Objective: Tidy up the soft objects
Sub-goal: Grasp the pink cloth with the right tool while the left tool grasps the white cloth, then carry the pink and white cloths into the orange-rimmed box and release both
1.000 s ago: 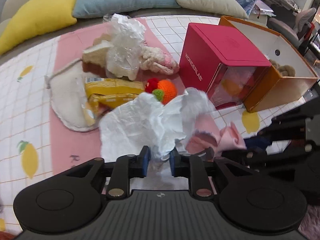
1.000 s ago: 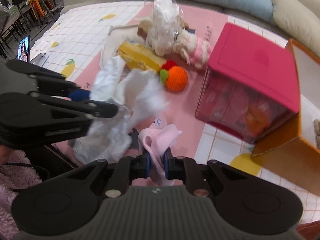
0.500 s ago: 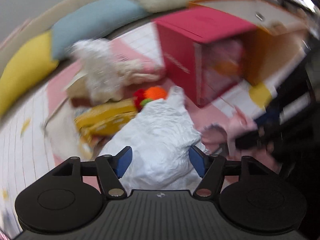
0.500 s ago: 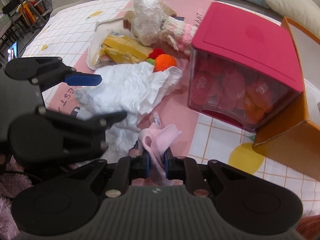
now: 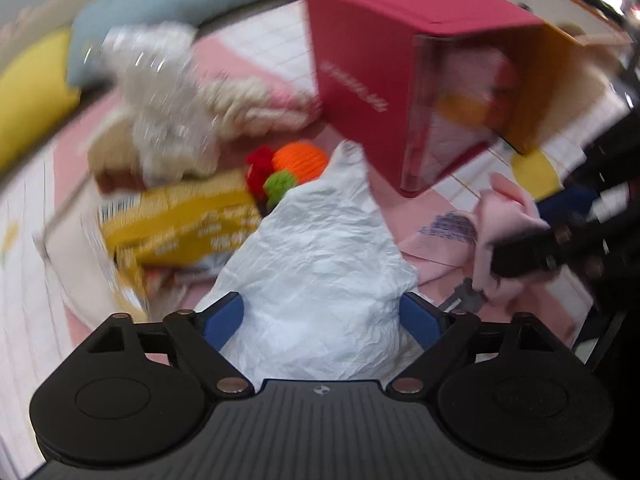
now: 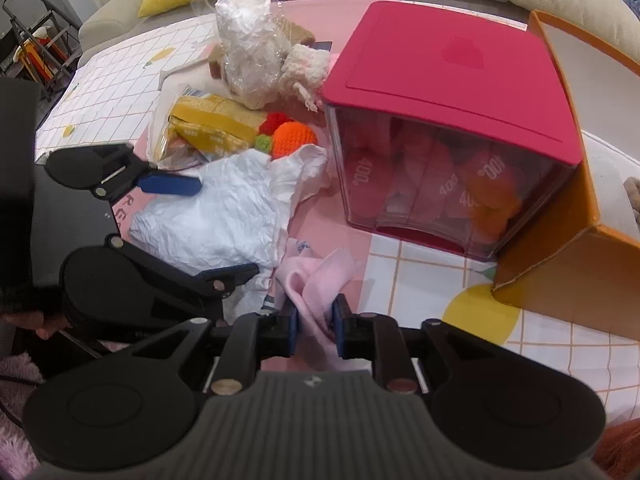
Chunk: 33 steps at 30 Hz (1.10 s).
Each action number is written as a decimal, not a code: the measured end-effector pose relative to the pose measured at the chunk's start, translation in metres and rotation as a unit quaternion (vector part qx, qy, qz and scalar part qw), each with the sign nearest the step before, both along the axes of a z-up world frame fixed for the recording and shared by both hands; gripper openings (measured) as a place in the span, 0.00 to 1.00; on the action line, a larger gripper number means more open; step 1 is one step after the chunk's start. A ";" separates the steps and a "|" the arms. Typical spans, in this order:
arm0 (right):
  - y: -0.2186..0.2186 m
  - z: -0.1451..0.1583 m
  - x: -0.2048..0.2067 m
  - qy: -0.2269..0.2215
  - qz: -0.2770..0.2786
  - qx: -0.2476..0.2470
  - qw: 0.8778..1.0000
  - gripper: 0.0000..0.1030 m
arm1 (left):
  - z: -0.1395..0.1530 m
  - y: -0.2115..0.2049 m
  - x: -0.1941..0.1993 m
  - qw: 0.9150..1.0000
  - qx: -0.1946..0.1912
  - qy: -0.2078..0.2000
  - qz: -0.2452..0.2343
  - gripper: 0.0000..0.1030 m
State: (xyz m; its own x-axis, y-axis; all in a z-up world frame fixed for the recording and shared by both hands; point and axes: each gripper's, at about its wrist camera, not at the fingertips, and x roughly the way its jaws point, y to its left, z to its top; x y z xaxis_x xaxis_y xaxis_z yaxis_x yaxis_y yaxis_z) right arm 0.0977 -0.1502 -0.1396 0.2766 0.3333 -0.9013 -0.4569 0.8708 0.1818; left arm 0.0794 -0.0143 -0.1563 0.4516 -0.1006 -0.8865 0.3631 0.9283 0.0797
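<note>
My left gripper (image 5: pixel 322 318) is open, its blue pads on either side of a crumpled white plastic bag (image 5: pixel 320 272) lying on the mat; from the right wrist view it (image 6: pixel 212 228) straddles the same bag (image 6: pixel 224 220). My right gripper (image 6: pixel 314 322) is shut on a pink soft cloth (image 6: pixel 316 280), which also shows in the left wrist view (image 5: pixel 500 224). A crocheted orange fruit (image 6: pixel 294 140) with red and green bits lies beyond the bag. A cream knitted toy (image 6: pixel 308 66) lies further back.
A red box with a clear front (image 6: pixel 448 120) stands at right, an orange cardboard box (image 6: pixel 568 200) beside it. A yellow packet (image 6: pixel 208 128) and a clear plastic-wrapped bundle (image 6: pixel 248 52) lie at the back left. Cushions line the far edge.
My left gripper opened and let go of the white bag, which now lies between its jaws. The left view swung and is blurred. The right gripper kept its hold on the pink cloth.
</note>
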 end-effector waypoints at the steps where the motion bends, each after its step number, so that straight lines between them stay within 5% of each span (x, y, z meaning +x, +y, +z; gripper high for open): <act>1: 0.001 -0.001 0.001 0.000 -0.001 0.000 1.000 0.21 | -0.001 0.004 0.002 1.000 -0.011 0.010 0.015 1.00; 9: 0.004 -0.008 0.003 0.011 0.014 -0.004 1.000 0.33 | 0.000 0.008 0.005 0.998 -0.036 0.034 0.043 0.93; 11: 0.005 -0.010 0.003 0.013 0.015 -0.007 1.000 0.32 | 0.002 0.004 0.002 0.998 -0.037 0.030 0.040 0.83; 15: 0.007 -0.013 0.003 0.014 0.016 -0.009 1.000 0.30 | 0.008 -0.008 -0.006 0.998 -0.040 0.024 0.030 0.42; 18: 0.008 -0.017 0.004 0.018 0.014 -0.011 1.000 0.15 | 0.011 -0.014 -0.010 0.998 -0.036 0.021 0.036 0.28; 21: 0.006 -0.013 0.005 0.009 0.006 -0.006 1.000 0.07 | 0.017 -0.012 -0.013 0.998 -0.046 0.020 0.050 0.25; 33: -0.015 0.033 0.005 -0.028 -0.046 0.067 0.996 0.07 | 0.085 0.017 -0.025 0.982 -0.131 -0.004 0.134 0.26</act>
State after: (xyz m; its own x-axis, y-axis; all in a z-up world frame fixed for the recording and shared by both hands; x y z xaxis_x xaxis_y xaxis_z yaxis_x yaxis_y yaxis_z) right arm 0.1031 -0.1653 -0.1070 0.3599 0.4211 -0.8326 -0.3893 0.8787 0.2762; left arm 0.0547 0.0027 -0.0712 0.5002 -0.2012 -0.8422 0.1035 0.9795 -0.1726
